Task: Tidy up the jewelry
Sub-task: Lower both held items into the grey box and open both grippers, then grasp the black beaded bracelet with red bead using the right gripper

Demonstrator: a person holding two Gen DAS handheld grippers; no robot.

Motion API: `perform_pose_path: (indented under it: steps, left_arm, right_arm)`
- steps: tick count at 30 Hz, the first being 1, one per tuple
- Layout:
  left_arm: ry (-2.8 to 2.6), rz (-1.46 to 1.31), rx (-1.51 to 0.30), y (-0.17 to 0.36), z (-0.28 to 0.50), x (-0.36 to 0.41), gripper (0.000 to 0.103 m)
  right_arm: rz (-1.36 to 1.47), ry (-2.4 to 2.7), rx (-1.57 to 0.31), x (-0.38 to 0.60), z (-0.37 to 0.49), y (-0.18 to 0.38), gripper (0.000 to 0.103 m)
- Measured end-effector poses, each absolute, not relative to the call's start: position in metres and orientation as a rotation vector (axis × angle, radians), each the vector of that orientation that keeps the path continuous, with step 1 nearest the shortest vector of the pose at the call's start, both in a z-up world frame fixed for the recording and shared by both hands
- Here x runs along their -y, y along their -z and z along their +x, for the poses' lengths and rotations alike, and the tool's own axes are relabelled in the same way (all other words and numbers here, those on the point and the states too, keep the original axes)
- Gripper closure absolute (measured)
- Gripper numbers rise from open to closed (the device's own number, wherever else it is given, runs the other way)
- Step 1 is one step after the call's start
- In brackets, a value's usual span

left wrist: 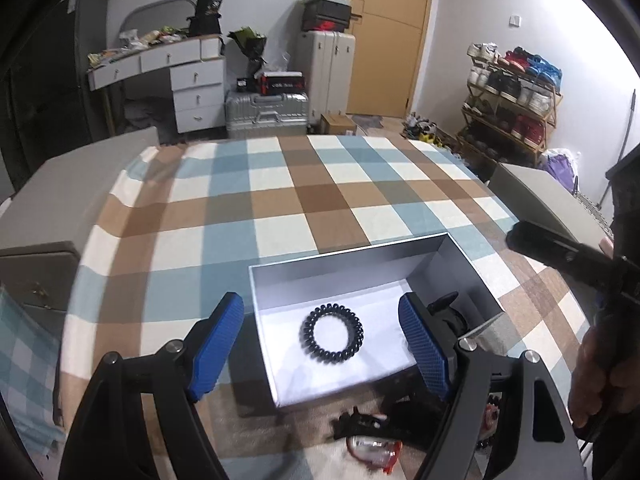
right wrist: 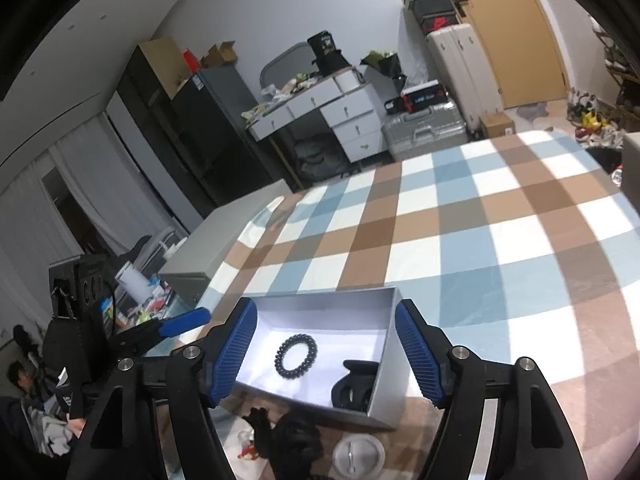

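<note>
An open grey box with a white floor sits on the checked tablecloth. A black spiral hair tie lies inside it. A black hair claw lies in the box's right end, partly hidden in the left wrist view. My left gripper is open and empty, hovering over the box. My right gripper is open and empty above the box's near side. More black and red accessories lie on the cloth in front of the box.
The checked tablecloth covers the table. A round silver lid lies near the front edge. The right gripper's handle and the hand show at the right. Grey cabinets flank the table; drawers, suitcases and a shoe rack stand behind.
</note>
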State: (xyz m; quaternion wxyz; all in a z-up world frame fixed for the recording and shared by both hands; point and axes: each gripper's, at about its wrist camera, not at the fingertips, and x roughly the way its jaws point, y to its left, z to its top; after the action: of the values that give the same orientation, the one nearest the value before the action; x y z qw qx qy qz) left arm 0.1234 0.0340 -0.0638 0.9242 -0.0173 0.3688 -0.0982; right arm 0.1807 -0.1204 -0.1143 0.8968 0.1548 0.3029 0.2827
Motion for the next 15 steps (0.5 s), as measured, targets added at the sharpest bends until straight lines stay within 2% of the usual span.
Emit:
perform_pose_path:
  steps: [3, 7, 15]
  left_arm:
    - [0.178, -0.042, -0.733, 0.059, 0.116, -0.035, 0.026]
    - [0.146, -0.050, -0.713, 0.056, 0.108, -0.033, 0.024]
    - [0.080, -0.022, -0.613, 0.049, 0.082, -0.029, 0.023]
  right_arm:
    - [0.313, -0.579, -0.595, 0.125, 0.170, 0.105, 0.023]
    - [0.285, -0.563, -0.556, 0.125, 0.155, 0.098, 0.010]
    - [0.237, -0.569, -0.515, 0.123, 0.123, 0.093, 0.000]
